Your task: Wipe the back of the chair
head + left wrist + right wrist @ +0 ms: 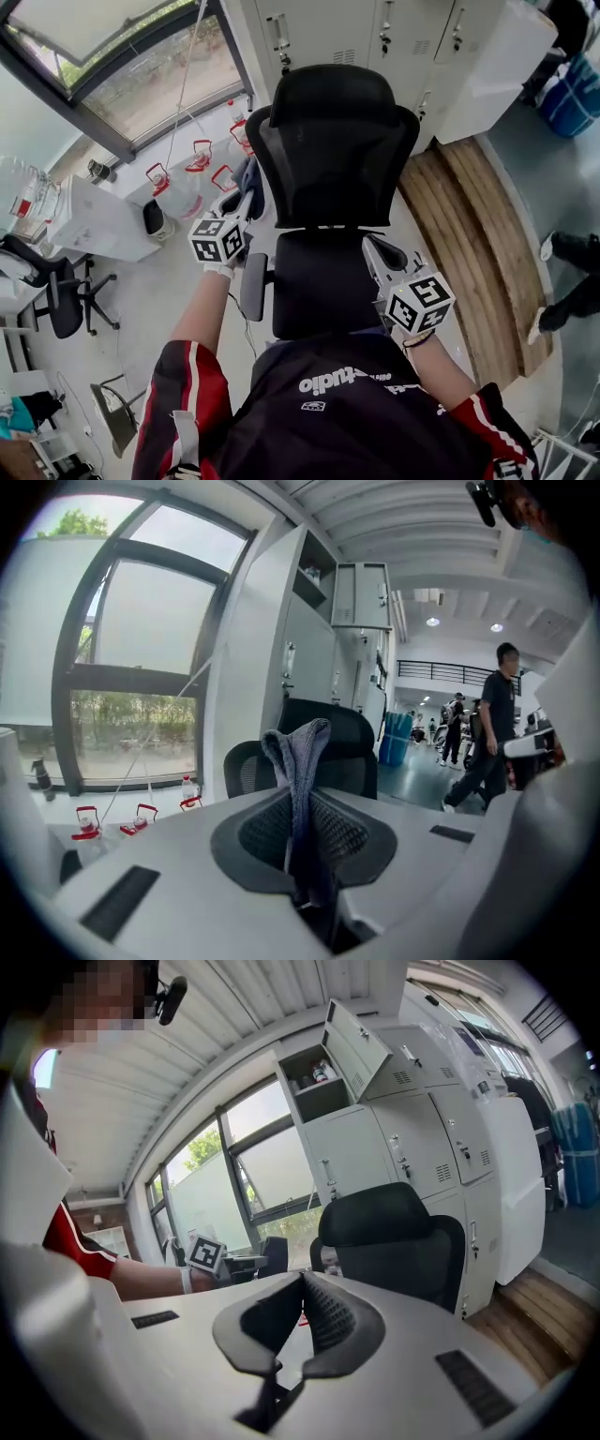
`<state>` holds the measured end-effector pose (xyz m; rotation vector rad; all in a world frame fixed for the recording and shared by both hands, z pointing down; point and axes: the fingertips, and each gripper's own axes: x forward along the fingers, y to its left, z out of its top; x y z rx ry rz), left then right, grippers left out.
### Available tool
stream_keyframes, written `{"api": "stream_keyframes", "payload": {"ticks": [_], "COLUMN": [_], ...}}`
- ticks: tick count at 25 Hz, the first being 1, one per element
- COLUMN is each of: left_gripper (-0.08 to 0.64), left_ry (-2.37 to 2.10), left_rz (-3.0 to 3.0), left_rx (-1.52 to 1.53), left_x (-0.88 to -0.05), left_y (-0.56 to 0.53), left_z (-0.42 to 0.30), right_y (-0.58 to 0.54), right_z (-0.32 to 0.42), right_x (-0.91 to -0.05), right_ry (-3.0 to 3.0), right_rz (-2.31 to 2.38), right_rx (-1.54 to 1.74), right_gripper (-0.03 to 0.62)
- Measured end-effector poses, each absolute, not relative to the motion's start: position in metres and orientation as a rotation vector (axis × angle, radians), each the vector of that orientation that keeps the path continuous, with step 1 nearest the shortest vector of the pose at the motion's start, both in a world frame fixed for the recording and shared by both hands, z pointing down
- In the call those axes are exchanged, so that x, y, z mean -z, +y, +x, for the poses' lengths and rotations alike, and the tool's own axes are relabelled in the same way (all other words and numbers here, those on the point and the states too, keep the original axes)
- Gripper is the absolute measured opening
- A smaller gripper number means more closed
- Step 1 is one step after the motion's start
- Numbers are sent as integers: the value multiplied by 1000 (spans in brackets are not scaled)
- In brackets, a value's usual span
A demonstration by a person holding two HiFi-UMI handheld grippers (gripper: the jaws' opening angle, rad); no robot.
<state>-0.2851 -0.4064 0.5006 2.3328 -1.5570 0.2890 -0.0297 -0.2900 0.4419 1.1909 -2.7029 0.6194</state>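
Observation:
A black office chair with a mesh back and headrest stands in front of me, its seat towards me. My left gripper is at the left edge of the backrest, shut on a grey-blue cloth. In the left gripper view the cloth stands up between the jaws, with the chair just beyond. My right gripper hovers over the seat's right side. In the right gripper view the right gripper is shut with nothing held, and the chair is ahead.
White lockers stand behind the chair, one with its door open. A wooden platform lies at the right. Red-handled bottles, a white box and another chair stand at the left. People walk in the distance.

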Motion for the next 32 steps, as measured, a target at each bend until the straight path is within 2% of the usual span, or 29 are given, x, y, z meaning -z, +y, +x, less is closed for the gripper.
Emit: {"api": "stream_keyframes", "payload": {"ticks": [11,16,32], "left_gripper": [55,54,54], "left_ry": [-1772,-1826,-1653], "left_rz": [2034,1970,2171], "left_rx": [-389,-428,-452], "left_x": [-592,-615,-622], "left_y": [-538,-575,-620], "left_z": [-339,-341,-199], "right_y": [-338,-348,-356], "right_z": [-11,12,56], "right_x": [-467,-475,-484], "right_ry": [-2650,-2608,-2578], "right_rz": [1207,1262,1424], "right_rx": [-660,-677,-738], "right_gripper": [15,15,15]}}
